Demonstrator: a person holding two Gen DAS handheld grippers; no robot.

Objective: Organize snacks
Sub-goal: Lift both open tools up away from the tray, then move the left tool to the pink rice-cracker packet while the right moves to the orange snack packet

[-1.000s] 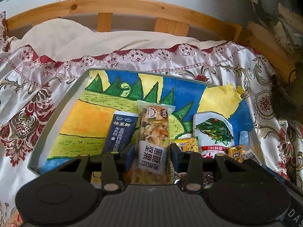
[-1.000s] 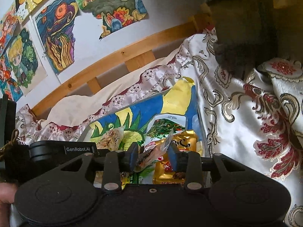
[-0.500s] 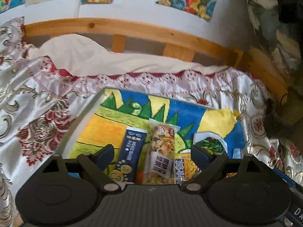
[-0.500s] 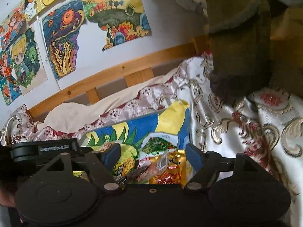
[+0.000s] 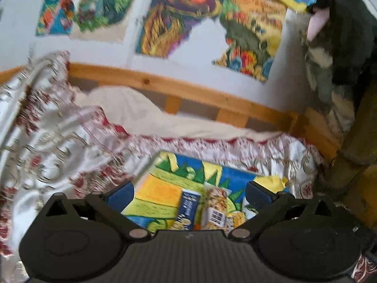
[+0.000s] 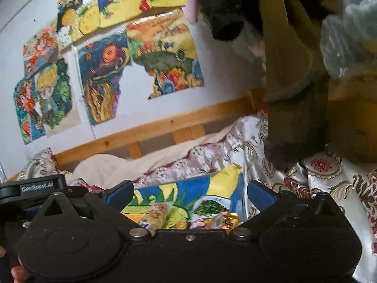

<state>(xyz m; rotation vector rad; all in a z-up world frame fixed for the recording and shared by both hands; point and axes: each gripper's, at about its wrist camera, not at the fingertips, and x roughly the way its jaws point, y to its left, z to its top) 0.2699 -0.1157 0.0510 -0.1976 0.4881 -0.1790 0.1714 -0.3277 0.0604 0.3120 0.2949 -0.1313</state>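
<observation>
A shallow tray lined with a painted picture [image 5: 165, 188] lies on the bed. In it a dark blue snack pack [image 5: 187, 208] and a nut bar [image 5: 215, 208] lie side by side. My left gripper [image 5: 188, 192] is open and empty, raised above them. In the right wrist view the tray [image 6: 226, 176] holds the nut bar [image 6: 156, 214], a green-and-white packet [image 6: 209, 208] and gold-wrapped snacks [image 6: 229, 219]. My right gripper [image 6: 188, 192] is open and empty above these.
A silky patterned bedspread [image 5: 59, 155] surrounds the tray. A wooden bed rail [image 5: 188, 92] and a wall with paintings [image 6: 106, 77] are behind. Hanging dark and olive clothes [image 6: 292, 70] are at the right. The left gripper body [image 6: 37, 186] shows at the left.
Both grippers opened, let go of the snacks they held and lifted up and back from the tray. The nut bar and the right-hand snack now lie in the tray.
</observation>
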